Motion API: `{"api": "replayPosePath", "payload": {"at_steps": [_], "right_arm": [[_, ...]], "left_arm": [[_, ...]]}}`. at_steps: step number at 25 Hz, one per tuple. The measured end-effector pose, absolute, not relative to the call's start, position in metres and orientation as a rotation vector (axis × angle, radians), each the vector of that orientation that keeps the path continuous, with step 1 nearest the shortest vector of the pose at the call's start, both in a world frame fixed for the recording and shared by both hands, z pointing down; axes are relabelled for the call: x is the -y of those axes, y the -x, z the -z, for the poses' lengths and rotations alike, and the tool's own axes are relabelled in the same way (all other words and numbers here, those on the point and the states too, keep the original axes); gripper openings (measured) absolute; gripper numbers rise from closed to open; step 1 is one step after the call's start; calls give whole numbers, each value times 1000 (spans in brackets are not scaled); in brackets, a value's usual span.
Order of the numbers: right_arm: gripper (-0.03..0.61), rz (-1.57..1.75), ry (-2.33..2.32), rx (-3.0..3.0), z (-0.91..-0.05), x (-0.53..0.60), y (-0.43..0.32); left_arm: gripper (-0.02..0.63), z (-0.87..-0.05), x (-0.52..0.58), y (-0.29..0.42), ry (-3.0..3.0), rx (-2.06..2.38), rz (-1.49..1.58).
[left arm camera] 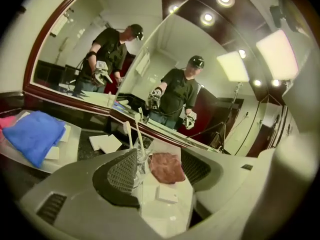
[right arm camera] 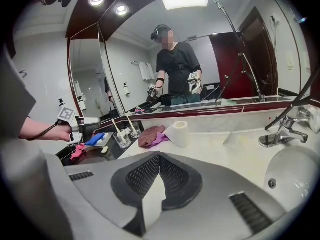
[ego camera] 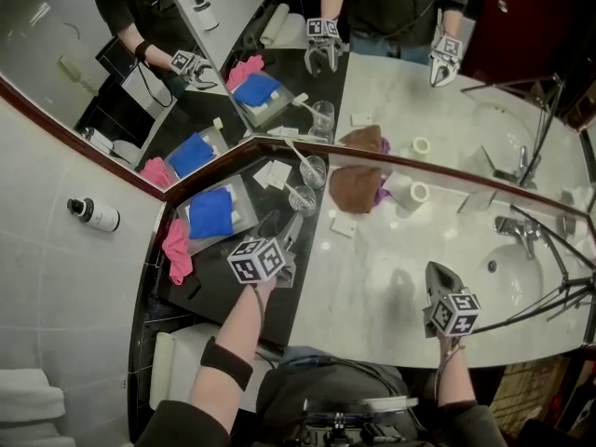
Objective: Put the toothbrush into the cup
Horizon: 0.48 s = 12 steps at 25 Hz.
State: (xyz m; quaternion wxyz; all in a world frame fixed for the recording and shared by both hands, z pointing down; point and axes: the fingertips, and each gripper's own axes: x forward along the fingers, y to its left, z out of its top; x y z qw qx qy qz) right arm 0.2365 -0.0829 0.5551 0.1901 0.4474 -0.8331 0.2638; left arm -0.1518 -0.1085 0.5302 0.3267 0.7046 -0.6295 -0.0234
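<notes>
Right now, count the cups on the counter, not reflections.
2. Far cup by the mirror, left of the cloth; near cup just before it. None seems hidden.

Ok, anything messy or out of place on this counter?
Mildly. A brown cloth lies crumpled against the mirror, and a pink cloth is bunched at the left edge of the dark counter. The glass cups stand upright; nothing looks spilled or broken.
</notes>
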Motion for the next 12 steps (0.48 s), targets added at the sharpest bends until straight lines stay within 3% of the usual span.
{"api": "replayPosePath", "payload": {"at_steps": [12], "right_arm": [[25,-795,-1300,2262,-577,67,-233]], "left_arm": [[270,-594,178,207,-1727,1651,6]]}}
